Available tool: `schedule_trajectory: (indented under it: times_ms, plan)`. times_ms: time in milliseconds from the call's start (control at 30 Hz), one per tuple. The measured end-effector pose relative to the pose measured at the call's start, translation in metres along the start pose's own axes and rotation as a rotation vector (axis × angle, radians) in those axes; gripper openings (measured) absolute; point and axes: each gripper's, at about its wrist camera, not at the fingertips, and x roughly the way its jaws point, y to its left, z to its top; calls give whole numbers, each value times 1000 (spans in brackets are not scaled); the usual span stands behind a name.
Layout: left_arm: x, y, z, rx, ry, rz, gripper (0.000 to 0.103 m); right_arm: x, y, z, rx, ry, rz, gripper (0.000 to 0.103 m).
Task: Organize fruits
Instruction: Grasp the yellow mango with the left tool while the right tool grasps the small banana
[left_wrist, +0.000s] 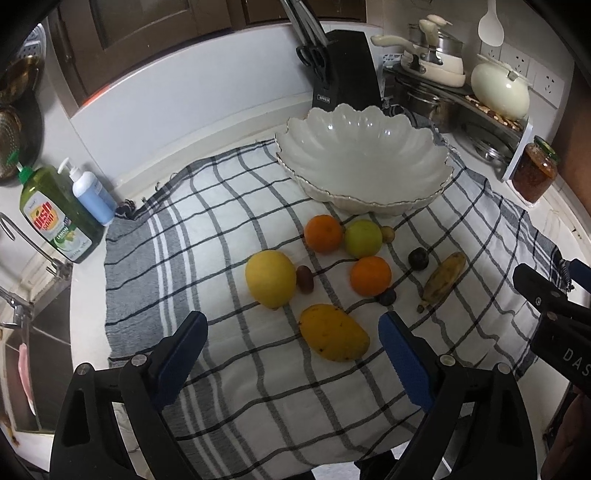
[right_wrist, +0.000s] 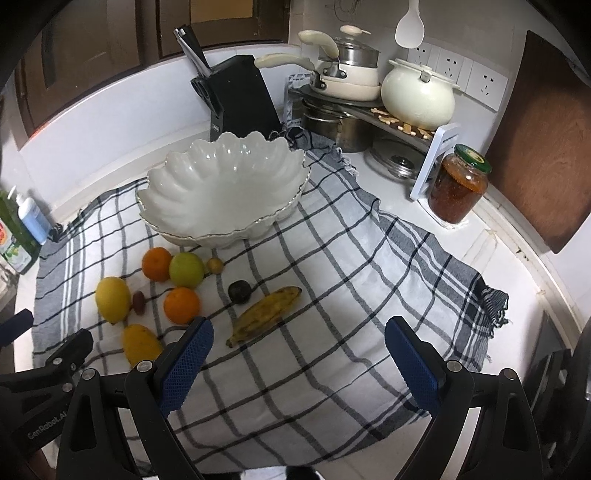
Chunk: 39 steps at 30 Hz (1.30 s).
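A white scalloped bowl (left_wrist: 364, 162) (right_wrist: 221, 188) stands empty at the back of a checked cloth (left_wrist: 236, 229) (right_wrist: 332, 295). In front of it lie two oranges (left_wrist: 323, 233) (left_wrist: 370, 276), a green apple (left_wrist: 363, 238), a yellow lemon (left_wrist: 270, 278), a mango (left_wrist: 334, 331), a spotted banana (left_wrist: 444, 277) (right_wrist: 264, 314) and several small dark fruits (left_wrist: 418, 259). My left gripper (left_wrist: 293, 328) is open and empty, just short of the mango. My right gripper (right_wrist: 299, 334) is open and empty, near the banana's stem end.
A knife block (left_wrist: 345, 70) and a rack of pots (left_wrist: 443, 74) stand behind the bowl. A jar of pickle (left_wrist: 535, 170) (right_wrist: 458, 184) is at the right. Soap bottles (left_wrist: 62, 210) and a sink are at the left. A wooden board (right_wrist: 543, 140) leans at the far right.
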Motion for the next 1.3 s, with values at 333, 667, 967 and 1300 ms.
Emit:
schedule_trajectory:
  times_ms: [333,667,967,1300]
  plan:
    - [37,-8,-7,-41,23,4,95,31,-1,-7,-21,7,-6,95]
    - [75,-16,-15,-107,66,20,93,60,0,-10,-35,14,-4,95]
    - [100,-25,-26,-156,117,26,81,79,1,-14,-62,36,6,95]
    - [113,-30,-30,-207,145,-9,67,89,-1,-12,-85,49,11,95]
